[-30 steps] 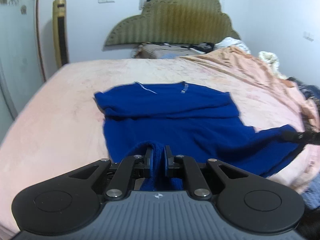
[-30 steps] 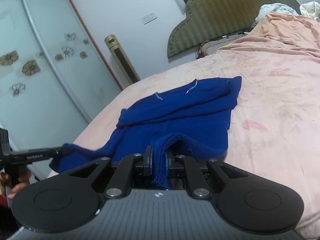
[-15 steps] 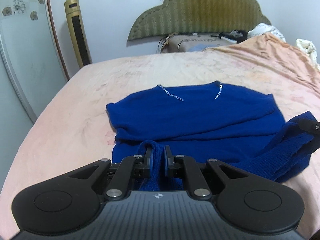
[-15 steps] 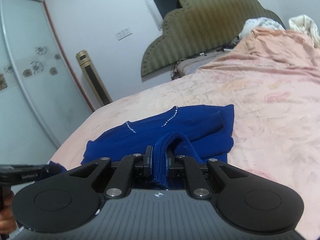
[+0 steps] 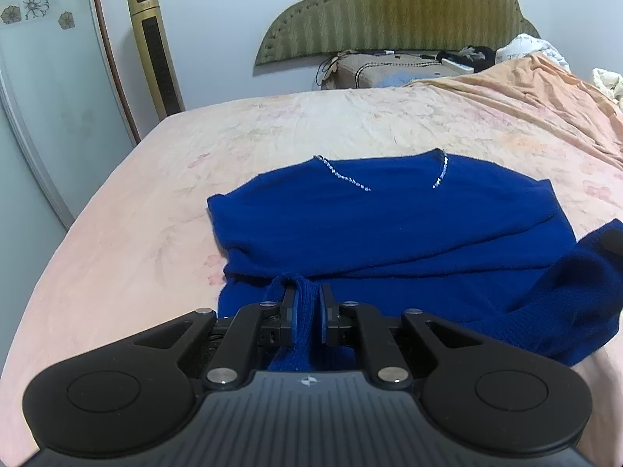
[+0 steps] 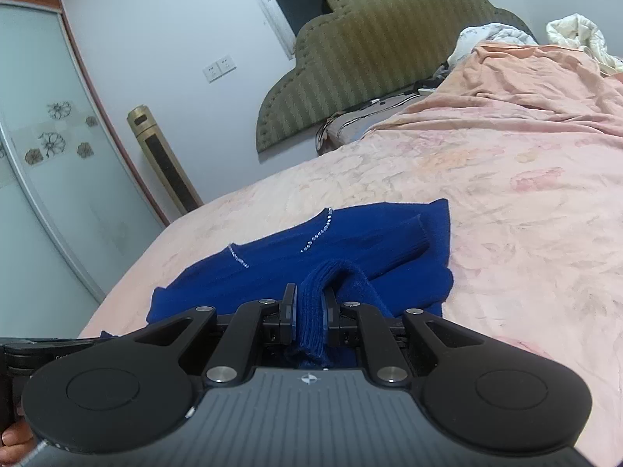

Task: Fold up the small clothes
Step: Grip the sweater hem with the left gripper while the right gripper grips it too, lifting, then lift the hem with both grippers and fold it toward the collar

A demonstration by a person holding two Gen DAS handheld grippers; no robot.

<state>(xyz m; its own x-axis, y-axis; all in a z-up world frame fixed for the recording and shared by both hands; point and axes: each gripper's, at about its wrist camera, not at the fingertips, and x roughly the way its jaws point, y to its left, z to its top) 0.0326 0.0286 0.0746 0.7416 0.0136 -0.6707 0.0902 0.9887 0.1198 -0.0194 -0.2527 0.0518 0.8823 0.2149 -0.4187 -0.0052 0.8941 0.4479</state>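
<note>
A blue sweater (image 5: pixel 389 225) lies on the pink bed (image 5: pixel 136 210), its neckline with a line of small beads pointing toward the green headboard (image 5: pixel 393 11). The sleeves look already folded across the chest. Both claws are pressed together on the near hem — the left claw (image 5: pixel 307 319) pinches a bunch of knit at the hem's left corner, and the right claw (image 6: pixel 309 321) pinches the ribbed edge at the right corner, which in the left wrist view shows as a raised fold at the far right.

The step in hand, as I read it, is carrying the bottom hem up over the body toward the collar, to fold the sweater in half.

To do it well:
- Keep both pinches firm; the knit is thick and soft, so a loose grip would likely let one corner slip and skew the fold.
- Bring the two corners forward at the same pace and the same height — that keeps the hem straight.
- Hold the hem a little taut between the claws so the middle does not sag and drag on the folded sleeves beneath.
- Lay the hem down just short of the beaded neckline, square to the shoulders, and release only once the cloth rests flat.
</note>
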